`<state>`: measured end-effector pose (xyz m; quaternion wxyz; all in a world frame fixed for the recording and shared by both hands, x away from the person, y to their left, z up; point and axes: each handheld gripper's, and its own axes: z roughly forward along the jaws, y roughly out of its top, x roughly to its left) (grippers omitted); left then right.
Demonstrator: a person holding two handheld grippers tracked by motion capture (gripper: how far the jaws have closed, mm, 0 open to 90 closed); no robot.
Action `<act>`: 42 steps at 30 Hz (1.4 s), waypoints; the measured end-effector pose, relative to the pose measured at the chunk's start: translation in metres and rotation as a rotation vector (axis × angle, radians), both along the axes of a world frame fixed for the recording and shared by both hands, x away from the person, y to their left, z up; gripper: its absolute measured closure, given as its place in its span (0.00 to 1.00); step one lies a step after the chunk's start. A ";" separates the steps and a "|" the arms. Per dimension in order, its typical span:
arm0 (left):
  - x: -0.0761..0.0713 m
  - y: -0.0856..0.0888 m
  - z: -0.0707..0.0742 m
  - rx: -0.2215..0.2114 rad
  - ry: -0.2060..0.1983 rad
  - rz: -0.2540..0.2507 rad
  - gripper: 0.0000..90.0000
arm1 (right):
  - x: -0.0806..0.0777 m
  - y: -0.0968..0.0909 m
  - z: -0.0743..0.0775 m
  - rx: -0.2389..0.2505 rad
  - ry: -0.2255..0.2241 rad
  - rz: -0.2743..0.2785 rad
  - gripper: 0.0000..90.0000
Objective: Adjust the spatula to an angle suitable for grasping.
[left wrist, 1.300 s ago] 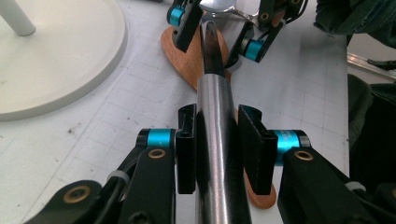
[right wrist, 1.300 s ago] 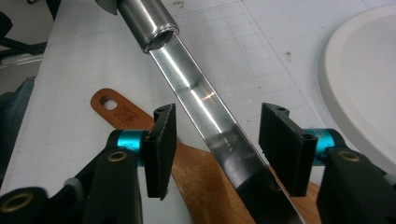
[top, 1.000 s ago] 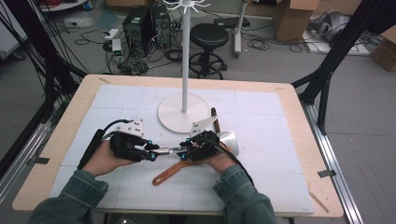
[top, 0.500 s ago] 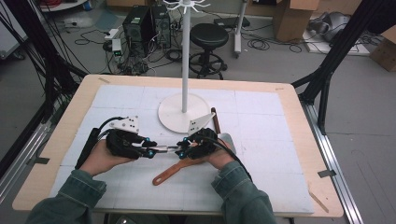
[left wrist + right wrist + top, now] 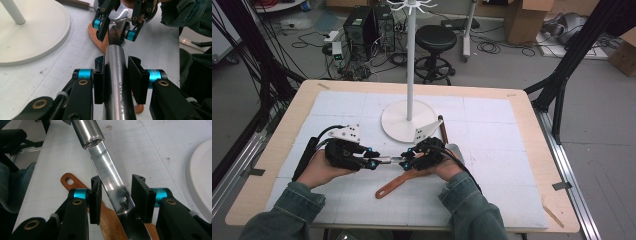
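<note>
High view is showing the person holding a steel utensil [image 5: 389,160] level above the table [image 5: 532,150], stretched between the two grippers just in front of the white hook stand [image 5: 407,122]. Its long axis is running left to right across the table. The round tubular handle is pointing toward the left gripper [image 5: 374,162], and the flat neck is reaching toward the right gripper [image 5: 404,159].

In the left gripper view, the left gripper is pinching the tubular handle, with both pads lying against its sides. In the right gripper view, the neck is passing slantwise between the right gripper's jaws. These have just been closing, but a gap is showing beside the right-hand pad, so they are not yet pressing on the metal.

A wooden spatula [image 5: 394,184] is lying on the table directly beneath, its handle pointing toward the person.

The right gripper is probably heading for a second grip. The neck is already sitting between its jaws but crossing them at an angle, so the flat faces are not lying square to the pads.
</note>
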<state>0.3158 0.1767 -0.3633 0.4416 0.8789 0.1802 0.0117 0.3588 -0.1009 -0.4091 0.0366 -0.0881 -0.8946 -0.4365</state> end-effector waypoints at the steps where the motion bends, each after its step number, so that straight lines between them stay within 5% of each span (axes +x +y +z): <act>1: 0.000 0.000 0.000 0.001 -0.002 0.005 0.75 | 0.000 0.000 0.000 0.001 0.003 -0.003 0.69; 42: 0.008 0.025 0.001 -0.032 0.012 0.122 0.54 | 0.000 0.005 -0.001 0.000 -0.003 0.052 0.80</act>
